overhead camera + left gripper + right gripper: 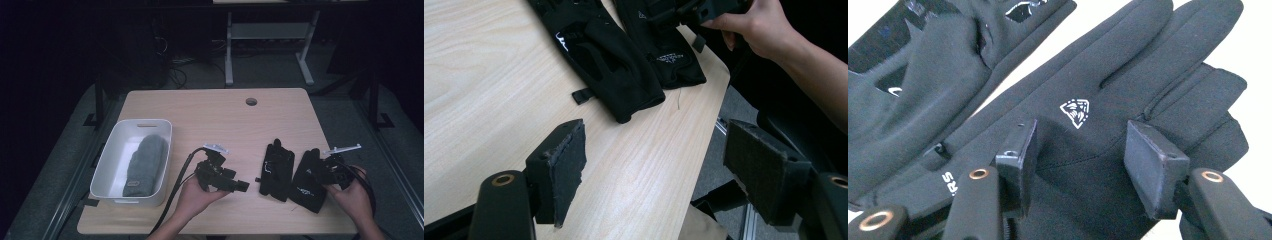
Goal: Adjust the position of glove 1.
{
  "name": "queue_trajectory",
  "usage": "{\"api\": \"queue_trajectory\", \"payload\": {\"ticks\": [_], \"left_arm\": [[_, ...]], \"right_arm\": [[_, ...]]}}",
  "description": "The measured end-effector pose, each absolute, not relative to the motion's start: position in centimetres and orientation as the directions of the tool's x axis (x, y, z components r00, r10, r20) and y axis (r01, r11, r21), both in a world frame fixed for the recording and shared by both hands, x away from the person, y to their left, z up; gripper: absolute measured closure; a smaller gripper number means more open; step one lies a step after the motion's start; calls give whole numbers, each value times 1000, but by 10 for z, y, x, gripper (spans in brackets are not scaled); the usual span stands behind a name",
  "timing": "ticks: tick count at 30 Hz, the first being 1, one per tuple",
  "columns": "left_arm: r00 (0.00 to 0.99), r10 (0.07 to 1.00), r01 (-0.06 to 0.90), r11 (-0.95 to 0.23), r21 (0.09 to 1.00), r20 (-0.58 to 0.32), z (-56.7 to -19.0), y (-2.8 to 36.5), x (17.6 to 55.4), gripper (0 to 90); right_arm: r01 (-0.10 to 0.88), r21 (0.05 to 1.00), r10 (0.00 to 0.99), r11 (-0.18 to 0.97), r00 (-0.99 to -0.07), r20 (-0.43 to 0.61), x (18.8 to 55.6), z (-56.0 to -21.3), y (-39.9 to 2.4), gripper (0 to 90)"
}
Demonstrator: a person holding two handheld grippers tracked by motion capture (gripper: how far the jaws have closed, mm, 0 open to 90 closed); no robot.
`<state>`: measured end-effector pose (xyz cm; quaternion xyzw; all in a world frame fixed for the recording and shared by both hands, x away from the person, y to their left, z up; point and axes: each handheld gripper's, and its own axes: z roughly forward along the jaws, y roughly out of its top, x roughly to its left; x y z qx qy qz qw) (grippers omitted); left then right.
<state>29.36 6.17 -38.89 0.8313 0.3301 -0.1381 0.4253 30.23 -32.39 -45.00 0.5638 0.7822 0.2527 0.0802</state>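
From above the near edge we look forward and down across the whole table, with the floor and a desk frame beyond its far side. Our left gripper view sits low over the near part of the tabletop, aimed right along the wood toward the two black gloves and the near-right table corner. Our right gripper view hangs very close above the right glove, its cloth crowding the picture. All three views share the pair of gloves; the left gripper view also catches the right hand seen from above at near right.
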Motion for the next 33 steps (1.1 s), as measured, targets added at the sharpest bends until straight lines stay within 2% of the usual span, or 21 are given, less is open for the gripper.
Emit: {"api": "queue_trajectory", "payload": {"ticks": [5, 8, 13, 17, 23, 33], "left_arm": [[745, 429, 666, -422, 615, -511, -390, 60, 292, 252], [742, 426, 669, -422, 612, -518, -392, 58, 291, 252], [746, 419, 665, -427, 612, -518, -393, 56, 289, 252], [746, 423, 665, -425, 614, -515, -391, 59, 289, 252], [744, 433, 666, -418, 618, -509, -389, 64, 291, 253], [744, 436, 666, -424, 614, -506, -390, 63, 290, 253]], "right_arm": [[812, 496, 920, 307, -387, 66, 299, -452, -315, 485], [810, 499, 921, 309, -386, 55, 298, -453, -312, 517], [815, 487, 919, 314, -390, 60, 298, -451, -309, 673], [830, 468, 921, 304, -381, 77, 300, -449, -306, 734], [833, 472, 920, 288, -378, 106, 301, -444, -311, 753], [804, 533, 904, 263, -399, 156, 299, -410, -308, 755]]}}
